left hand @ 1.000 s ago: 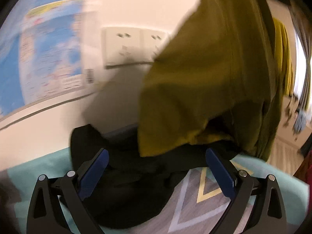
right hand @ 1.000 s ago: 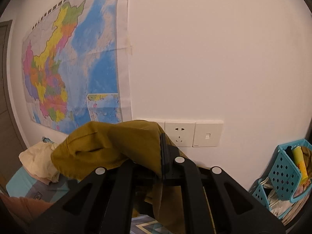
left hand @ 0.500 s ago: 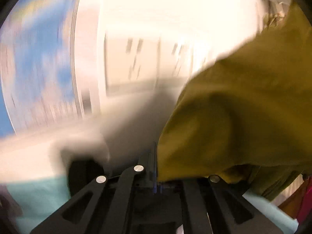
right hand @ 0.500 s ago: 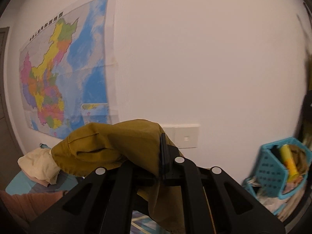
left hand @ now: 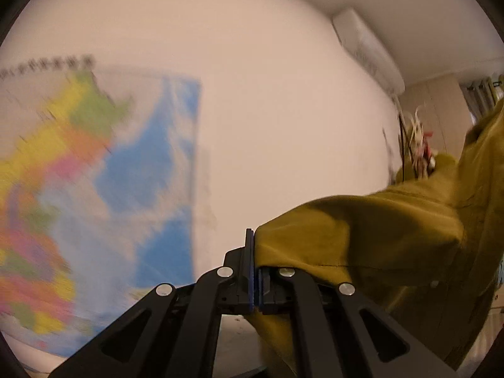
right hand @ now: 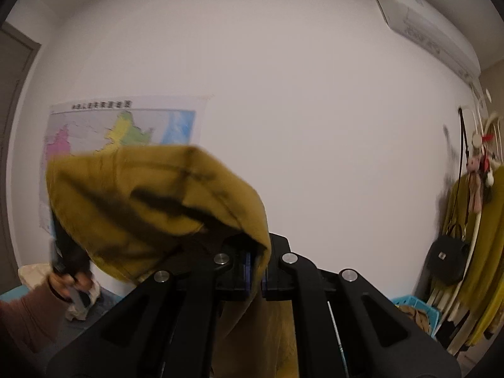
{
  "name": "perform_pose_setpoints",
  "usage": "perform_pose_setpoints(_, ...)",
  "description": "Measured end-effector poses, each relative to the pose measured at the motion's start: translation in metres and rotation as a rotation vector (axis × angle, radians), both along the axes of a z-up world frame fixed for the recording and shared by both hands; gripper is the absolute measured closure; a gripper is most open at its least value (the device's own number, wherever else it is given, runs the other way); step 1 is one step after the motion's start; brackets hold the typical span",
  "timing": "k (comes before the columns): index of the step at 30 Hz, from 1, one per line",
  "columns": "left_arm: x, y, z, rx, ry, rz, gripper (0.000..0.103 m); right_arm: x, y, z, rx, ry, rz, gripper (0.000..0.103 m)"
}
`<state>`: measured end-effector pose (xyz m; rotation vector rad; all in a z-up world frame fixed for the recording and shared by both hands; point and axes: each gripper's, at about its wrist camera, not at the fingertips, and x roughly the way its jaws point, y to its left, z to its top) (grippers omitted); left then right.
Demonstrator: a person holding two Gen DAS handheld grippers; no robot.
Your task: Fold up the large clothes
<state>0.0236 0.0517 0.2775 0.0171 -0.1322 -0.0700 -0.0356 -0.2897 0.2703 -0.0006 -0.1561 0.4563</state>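
Left gripper: jaws clamped on an edge of the olive garment. Right gripper: jaws likewise pinched on the same cloth, which is held aloft before the wall and drapes between them. Wall map far left. Judgement: spread grippers apart level, tensioning the edge, before lowering flat.

Home, likely bedroom. Plain white wall as landmark. Colourful map poster taped on wall, left part. Split air conditioner mounted high at wall's right end, near ceiling. Coat rack at wall's right edge with hanging clothes, black bag, small plush toy. Blue plastic basket low beside rack.
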Motion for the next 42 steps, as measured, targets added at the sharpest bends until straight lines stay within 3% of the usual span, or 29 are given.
perform_pose_setpoints(4,-0.098,0.014,0.005,0.063,-0.048,0.154,0.103,-0.046,-0.002,-0.009,0.059,-0.04,0.07,0.102)
perform_pose_setpoints(8,-0.167,0.027,-0.007,0.086,-0.048,0.278,0.103,-0.055,0.024,-0.044,0.042,0.037,0.225,0.102)
perform_pose_setpoints(11,-0.2,0.042,-0.032,0.119,0.043,0.336,0.103,-0.047,0.055,-0.08,0.037,0.118,0.337,0.102)
perform_pose_setpoints(15,-0.23,0.069,-0.061,0.12,0.134,0.398,0.103,-0.058,0.073,-0.103,0.085,0.108,0.426,0.102)
perform_pose_setpoints(20,-0.292,0.087,-0.052,0.052,0.118,0.374,0.103,-0.101,0.077,-0.09,0.09,0.008,0.446,0.102)
perform_pose_setpoints(25,-0.341,0.074,-0.018,0.093,-0.013,0.433,0.102,-0.156,0.072,-0.05,0.088,-0.156,0.44,0.102)
perform_pose_setpoints(28,-0.361,0.064,0.0,0.112,-0.086,0.488,0.102,-0.165,0.065,-0.031,0.106,-0.196,0.441,0.102)
perform_pose_setpoints(31,-0.361,0.06,0.013,0.136,-0.093,0.525,0.101,-0.158,0.072,-0.017,0.107,-0.208,0.405,0.102)
perform_pose_setpoints(34,-0.335,0.061,0.012,0.186,-0.042,0.568,0.1,-0.128,0.084,-0.017,0.108,-0.156,0.377,0.102)
perform_pose_setpoints(36,-0.298,0.07,0.003,0.196,0.051,0.597,0.1,-0.085,0.103,-0.024,0.102,-0.068,0.374,0.102)
perform_pose_setpoints(38,-0.241,0.088,-0.02,0.209,0.2,0.623,0.1,-0.028,0.131,-0.035,0.082,0.049,0.372,0.102)
perform_pose_setpoints(42,-0.126,0.135,-0.093,0.17,0.491,0.649,0.1,0.088,0.198,-0.084,0.024,0.297,0.374,0.102)
